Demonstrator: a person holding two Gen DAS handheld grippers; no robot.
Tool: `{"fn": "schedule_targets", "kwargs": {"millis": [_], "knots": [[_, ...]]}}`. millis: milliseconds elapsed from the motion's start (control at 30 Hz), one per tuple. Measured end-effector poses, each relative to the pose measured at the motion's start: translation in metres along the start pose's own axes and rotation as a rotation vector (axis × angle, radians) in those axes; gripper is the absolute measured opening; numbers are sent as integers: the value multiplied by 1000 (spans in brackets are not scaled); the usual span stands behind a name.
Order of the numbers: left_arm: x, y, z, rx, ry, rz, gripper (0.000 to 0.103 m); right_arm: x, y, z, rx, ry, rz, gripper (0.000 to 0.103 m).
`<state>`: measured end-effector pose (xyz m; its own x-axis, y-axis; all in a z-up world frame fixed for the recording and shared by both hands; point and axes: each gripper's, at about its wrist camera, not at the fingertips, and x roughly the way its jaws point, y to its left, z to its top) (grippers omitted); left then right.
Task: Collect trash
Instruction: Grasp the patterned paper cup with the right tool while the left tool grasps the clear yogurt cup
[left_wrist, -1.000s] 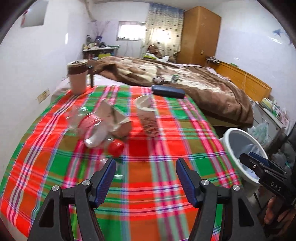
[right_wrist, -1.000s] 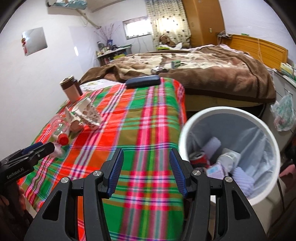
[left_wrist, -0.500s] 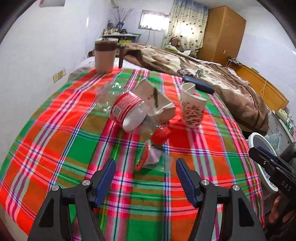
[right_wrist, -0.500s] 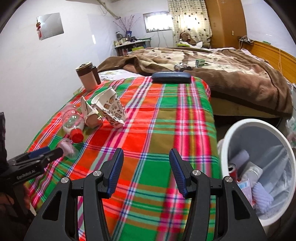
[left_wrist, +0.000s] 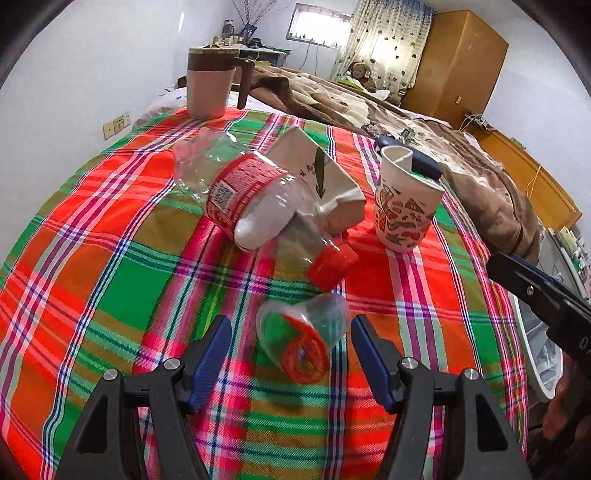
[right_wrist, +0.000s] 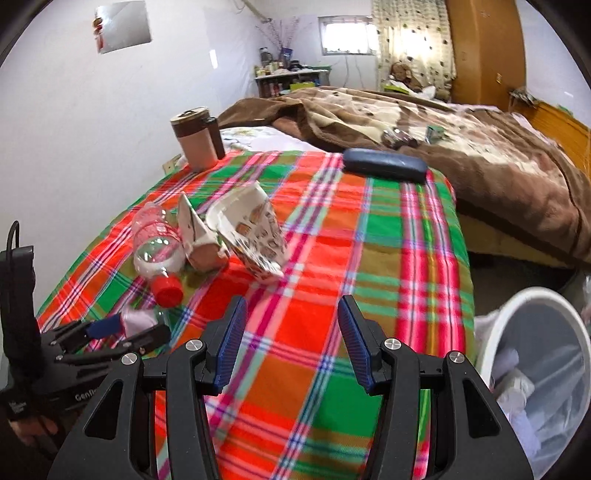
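left gripper (left_wrist: 290, 345) tilted down, jaws wide around small clear cup (left_wrist: 303, 341), untouched | right gripper (right_wrist: 291, 334) parted, empty | bin (right_wrist: 535, 306) cut off

**Occlusions and cut-offs**

Left wrist view: small clear plastic cup (left_wrist: 303, 339) lying between the open left tongs (left_wrist: 290, 354); motion-blurred, its label unreadable. Crumpled paper bag (left_wrist: 325, 184) partly hidden behind the plastic bottle (left_wrist: 251, 199). Dark blue case (left_wrist: 424, 166) mostly hidden behind the paper cup (left_wrist: 404, 210). Right tongs (left_wrist: 535, 291) cut by the right edge; their tips not seen here. White trash bin (left_wrist: 535, 369) only a sliver of rim.

Right wrist view: trash bin (right_wrist: 532, 332) cut off at right and bottom; contents pale, indistinct. Small cup (right_wrist: 136, 319) largely hidden by the left tongs (right_wrist: 122, 332). Shelf items (right_wrist: 280, 66) too small to identify.
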<state>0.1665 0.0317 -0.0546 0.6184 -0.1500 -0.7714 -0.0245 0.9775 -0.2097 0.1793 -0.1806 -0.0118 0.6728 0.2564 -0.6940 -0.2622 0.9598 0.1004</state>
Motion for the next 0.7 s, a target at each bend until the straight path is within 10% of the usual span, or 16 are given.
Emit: {"fn": "schedule_targets", "kwargs": {"millis": [633, 700], "knots": [[-8, 39, 2, 12, 4, 26, 67, 46, 25, 18, -24, 18, 95, 53], [-9, 39, 2, 37, 14, 40, 67, 45, 24, 17, 0, -5, 85, 38]]}}
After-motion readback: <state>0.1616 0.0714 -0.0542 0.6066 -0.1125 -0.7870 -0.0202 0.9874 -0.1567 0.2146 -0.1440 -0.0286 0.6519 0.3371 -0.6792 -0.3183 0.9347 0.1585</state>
